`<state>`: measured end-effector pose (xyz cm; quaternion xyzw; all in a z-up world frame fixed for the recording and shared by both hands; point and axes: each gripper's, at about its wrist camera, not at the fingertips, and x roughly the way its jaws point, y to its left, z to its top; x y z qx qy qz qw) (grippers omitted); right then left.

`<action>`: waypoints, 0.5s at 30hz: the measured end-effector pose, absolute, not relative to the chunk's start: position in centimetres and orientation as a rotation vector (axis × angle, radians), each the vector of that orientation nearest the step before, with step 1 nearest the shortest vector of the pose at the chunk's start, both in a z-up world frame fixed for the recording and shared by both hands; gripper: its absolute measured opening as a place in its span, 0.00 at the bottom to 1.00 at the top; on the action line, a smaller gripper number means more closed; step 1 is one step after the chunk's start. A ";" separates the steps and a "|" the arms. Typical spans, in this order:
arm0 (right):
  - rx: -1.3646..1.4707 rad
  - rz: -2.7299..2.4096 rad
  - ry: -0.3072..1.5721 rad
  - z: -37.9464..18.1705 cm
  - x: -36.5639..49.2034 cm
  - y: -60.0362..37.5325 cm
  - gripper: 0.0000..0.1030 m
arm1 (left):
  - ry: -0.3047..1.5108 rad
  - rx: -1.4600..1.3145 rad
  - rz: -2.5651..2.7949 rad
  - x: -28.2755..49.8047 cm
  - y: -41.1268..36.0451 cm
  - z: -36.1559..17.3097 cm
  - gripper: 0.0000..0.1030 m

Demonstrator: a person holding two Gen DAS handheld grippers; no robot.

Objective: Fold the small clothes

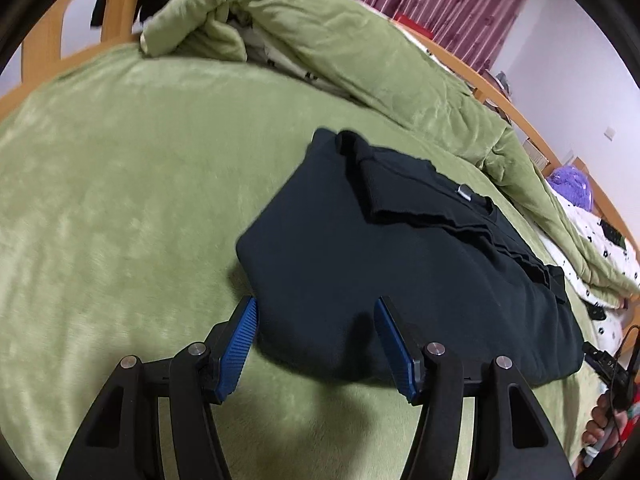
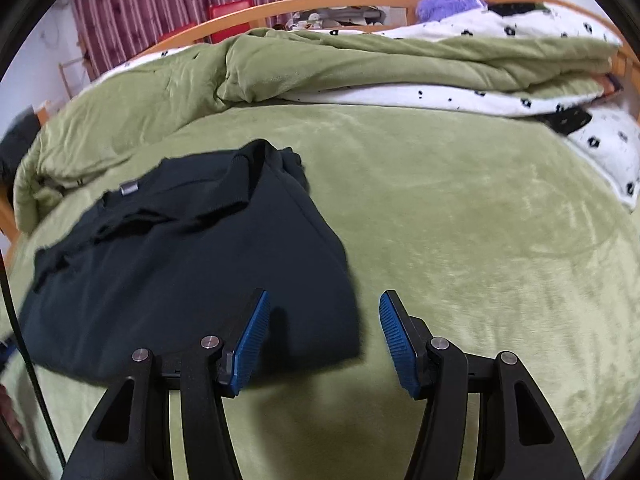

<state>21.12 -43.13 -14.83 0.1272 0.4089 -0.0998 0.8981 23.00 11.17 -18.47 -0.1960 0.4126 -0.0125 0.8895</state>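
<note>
A black garment (image 1: 400, 264) lies folded on the green plush bed cover (image 1: 120, 200), its collar with a small grey label toward the far side. My left gripper (image 1: 316, 308) is open, its blue pads (image 1: 240, 340) straddling the garment's near left corner just above it. In the right wrist view the same garment (image 2: 180, 272) lies left of centre. My right gripper (image 2: 324, 304) is open over the garment's near right corner, left pad above the cloth, right pad (image 2: 400, 344) over the bare cover. Neither gripper holds anything.
A bunched green quilt (image 2: 320, 64) with a white black-dotted lining lies along the far side. A wooden bed rail (image 2: 248, 12), a striped red curtain (image 2: 160, 4) and a purple plush (image 2: 448, 0) are behind. The other hand and cable (image 1: 612, 380) show at right.
</note>
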 end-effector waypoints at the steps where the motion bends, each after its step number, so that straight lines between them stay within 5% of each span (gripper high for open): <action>1: 0.264 -0.200 0.850 -15.0 21.4 -42.9 0.55 | 0.869 -0.414 -0.024 23.4 11.1 -19.0 0.56; 15: 0.110 -0.289 0.881 -17.5 24.0 -40.3 0.60 | 0.896 -0.382 -0.008 25.0 10.2 -20.7 0.62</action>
